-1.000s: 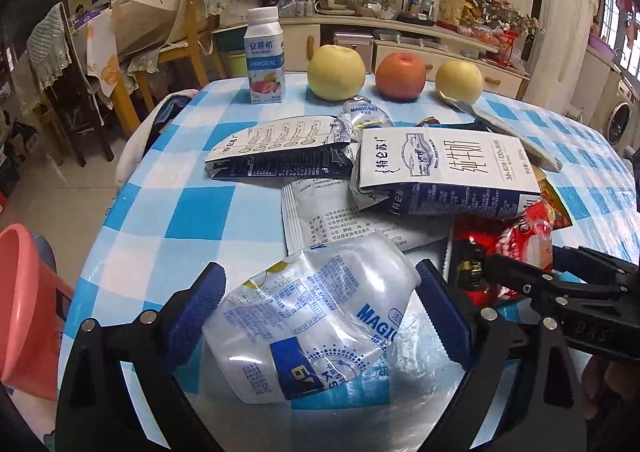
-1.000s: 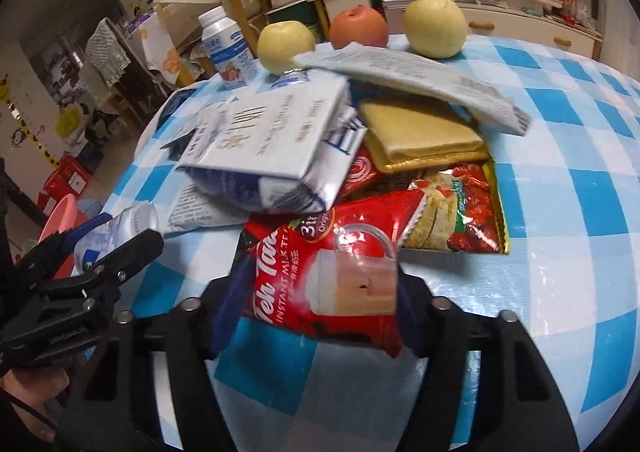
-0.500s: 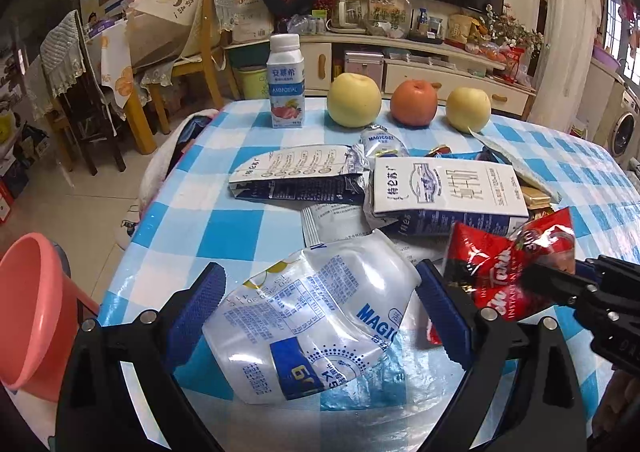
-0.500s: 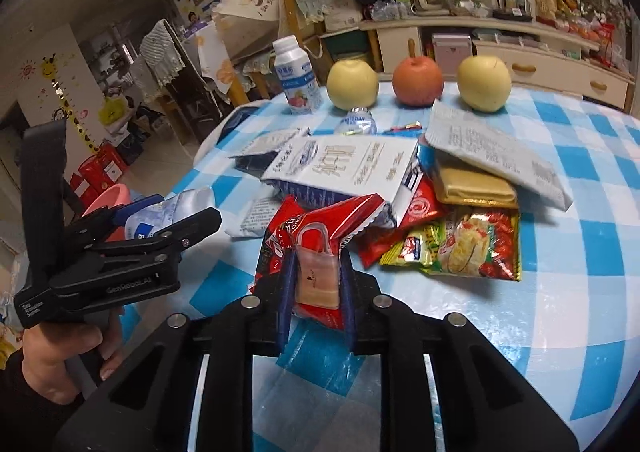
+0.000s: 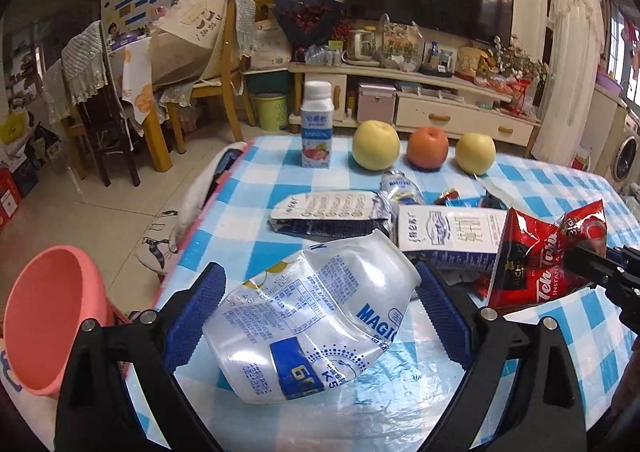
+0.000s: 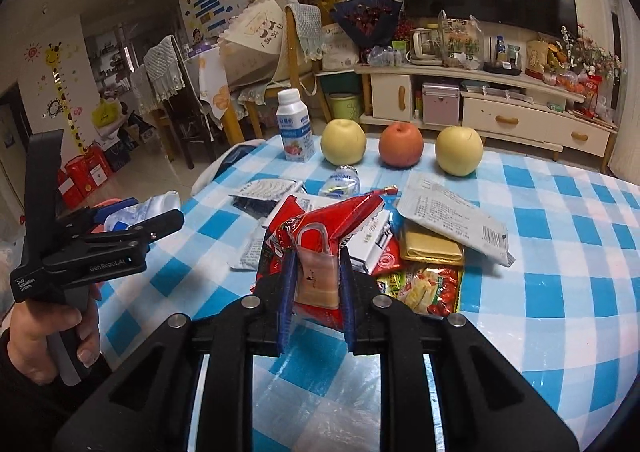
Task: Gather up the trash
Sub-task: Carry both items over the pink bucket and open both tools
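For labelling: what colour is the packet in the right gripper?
Red packet, with white lettering; left wrist view shows it best.
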`<state>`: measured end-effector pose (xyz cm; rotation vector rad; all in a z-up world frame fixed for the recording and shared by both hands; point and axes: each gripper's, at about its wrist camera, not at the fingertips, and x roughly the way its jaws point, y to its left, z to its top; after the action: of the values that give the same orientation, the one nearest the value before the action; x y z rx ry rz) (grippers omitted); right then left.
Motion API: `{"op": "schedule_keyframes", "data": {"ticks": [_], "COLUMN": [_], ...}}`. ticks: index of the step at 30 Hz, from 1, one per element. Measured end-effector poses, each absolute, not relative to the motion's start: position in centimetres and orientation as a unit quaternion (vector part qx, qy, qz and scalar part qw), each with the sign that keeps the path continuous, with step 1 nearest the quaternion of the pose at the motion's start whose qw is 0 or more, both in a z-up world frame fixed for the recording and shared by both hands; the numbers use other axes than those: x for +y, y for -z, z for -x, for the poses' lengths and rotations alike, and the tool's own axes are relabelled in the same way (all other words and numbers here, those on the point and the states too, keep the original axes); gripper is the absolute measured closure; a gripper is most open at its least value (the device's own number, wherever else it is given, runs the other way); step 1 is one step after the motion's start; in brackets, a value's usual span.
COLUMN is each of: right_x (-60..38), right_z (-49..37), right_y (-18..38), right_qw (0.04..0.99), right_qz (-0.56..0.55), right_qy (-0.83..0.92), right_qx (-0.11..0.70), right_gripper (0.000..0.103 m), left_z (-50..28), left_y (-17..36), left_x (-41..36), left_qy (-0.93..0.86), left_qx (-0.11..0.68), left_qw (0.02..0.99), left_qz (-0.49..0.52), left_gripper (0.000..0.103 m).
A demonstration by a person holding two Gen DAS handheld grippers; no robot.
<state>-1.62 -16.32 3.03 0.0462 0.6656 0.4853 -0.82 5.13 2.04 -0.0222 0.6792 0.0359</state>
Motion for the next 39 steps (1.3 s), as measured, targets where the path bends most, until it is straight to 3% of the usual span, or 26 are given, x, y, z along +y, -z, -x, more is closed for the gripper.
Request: {"op": "schedule_keyframes", "data": {"ticks": [9, 20, 28, 39], "right_x": [-10.5, 5.1, 17.4, 25.0], "right_z": [1.7, 1.1, 1.7, 1.0], "right_y": [-7.8, -12.1, -12.5, -8.8], "right_qw": [0.913, 0.875, 0.847, 0.823], "right_qz": [-0.008, 0.013, 0.039, 0.055], "right_qy": [-0.293, -0.41, -0.458, -0.469], "right_qx": [0.286, 0.258, 0.267, 0.316], "right_gripper": [0.082, 0.082, 0.082, 0.081], "left_z": [4.4, 9.7, 10.1, 8.6], "left_y": [-6.5, -10.3, -8.9, -3.9], "left_x": [10.9, 26.3, 35.5, 39.4], "left_qy": [-0.058, -0.161, -0.195, -0.173], "left_qx": [0.298, 0.282, 0.309, 0.363], "left_qw": [0.952, 0.944, 0.927, 0.909], "left_qz": [0.03, 0.06, 0.081, 0.109], "left_gripper": [0.009, 0.009, 0.009, 0.008]}}
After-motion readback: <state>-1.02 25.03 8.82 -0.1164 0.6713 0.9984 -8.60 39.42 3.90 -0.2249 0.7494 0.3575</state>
